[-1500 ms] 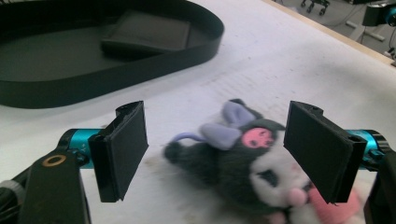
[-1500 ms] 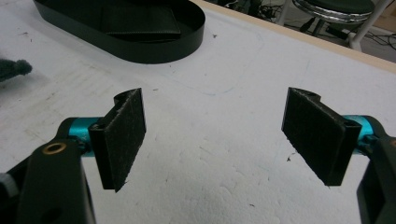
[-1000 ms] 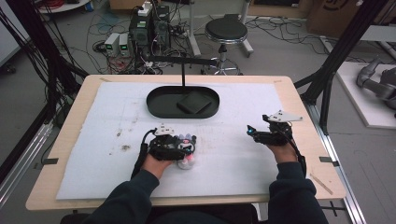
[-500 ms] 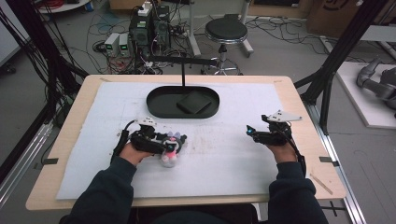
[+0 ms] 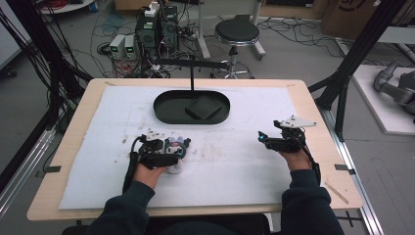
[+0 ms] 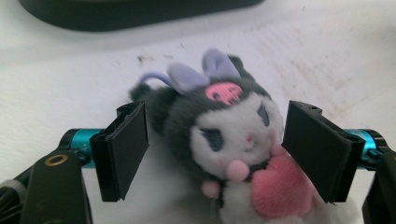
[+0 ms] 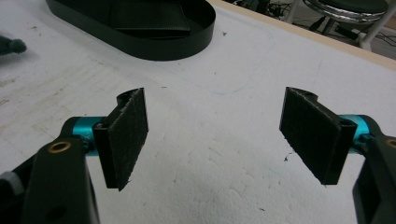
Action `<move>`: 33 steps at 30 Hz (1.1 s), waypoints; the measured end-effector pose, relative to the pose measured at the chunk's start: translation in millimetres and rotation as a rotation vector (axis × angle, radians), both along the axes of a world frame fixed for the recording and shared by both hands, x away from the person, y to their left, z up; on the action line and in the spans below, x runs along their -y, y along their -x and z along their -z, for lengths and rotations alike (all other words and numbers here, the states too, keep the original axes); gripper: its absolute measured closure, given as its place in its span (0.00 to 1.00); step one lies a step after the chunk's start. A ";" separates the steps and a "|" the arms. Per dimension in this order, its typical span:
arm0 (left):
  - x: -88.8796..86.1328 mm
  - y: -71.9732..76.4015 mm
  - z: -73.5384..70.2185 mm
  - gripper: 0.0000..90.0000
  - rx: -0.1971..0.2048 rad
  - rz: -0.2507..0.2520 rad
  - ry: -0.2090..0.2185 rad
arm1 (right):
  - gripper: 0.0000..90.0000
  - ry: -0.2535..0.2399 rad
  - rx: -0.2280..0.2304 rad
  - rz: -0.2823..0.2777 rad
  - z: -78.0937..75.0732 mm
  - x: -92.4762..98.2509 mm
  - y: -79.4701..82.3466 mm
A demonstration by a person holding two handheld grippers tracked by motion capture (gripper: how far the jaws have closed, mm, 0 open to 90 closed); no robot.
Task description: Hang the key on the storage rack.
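the bench (image 5: 313, 105) carries one plush toy (image 6: 233, 140), one black oval tray (image 5: 166, 111) holding one dark wallet (image 5: 201, 108), and one white mat (image 5: 244, 171). two tongs: left (image 5: 180, 147), right (image 5: 261, 137).

On the table (image 5: 73, 147) lies a mat (image 5: 244, 171). A tray (image 5: 164, 110) sits on the mat at twelve o'clock from its middle, with a flat block (image 5: 201, 107) inside toward the three o'clock end. A plush toy (image 5: 175, 155) rests on the mat at seven o'clock from the tray. Beyond the table, at twelve o'clock, stands a stool (image 5: 237, 33).
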State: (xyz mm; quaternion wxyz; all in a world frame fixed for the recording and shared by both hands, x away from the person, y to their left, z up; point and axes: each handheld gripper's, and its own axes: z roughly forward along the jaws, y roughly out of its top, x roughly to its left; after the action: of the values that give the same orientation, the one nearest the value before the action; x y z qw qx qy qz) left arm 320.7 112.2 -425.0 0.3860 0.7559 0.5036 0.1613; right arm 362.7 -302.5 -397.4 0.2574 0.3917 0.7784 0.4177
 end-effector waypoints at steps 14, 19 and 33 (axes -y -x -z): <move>-22.1 -23.8 -4.4 0.39 -0.001 0.182 0.034 | 0.27 -0.007 -0.002 0.002 0.0 1.6 -0.7; -42.7 -36.1 -29.9 0.40 0.032 0.175 0.108 | 0.27 -0.013 -0.003 0.007 0.2 2.7 -1.8; -99.8 -100.0 -117.3 0.40 0.095 0.190 0.243 | 0.27 -0.043 0.001 0.003 -0.1 3.4 -4.6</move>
State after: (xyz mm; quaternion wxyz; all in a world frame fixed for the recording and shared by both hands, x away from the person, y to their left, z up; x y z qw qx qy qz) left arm 420.6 212.0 -307.7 0.5115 0.7393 0.4269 0.0975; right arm 367.2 -305.9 -397.4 0.2499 0.3983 0.7685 0.4340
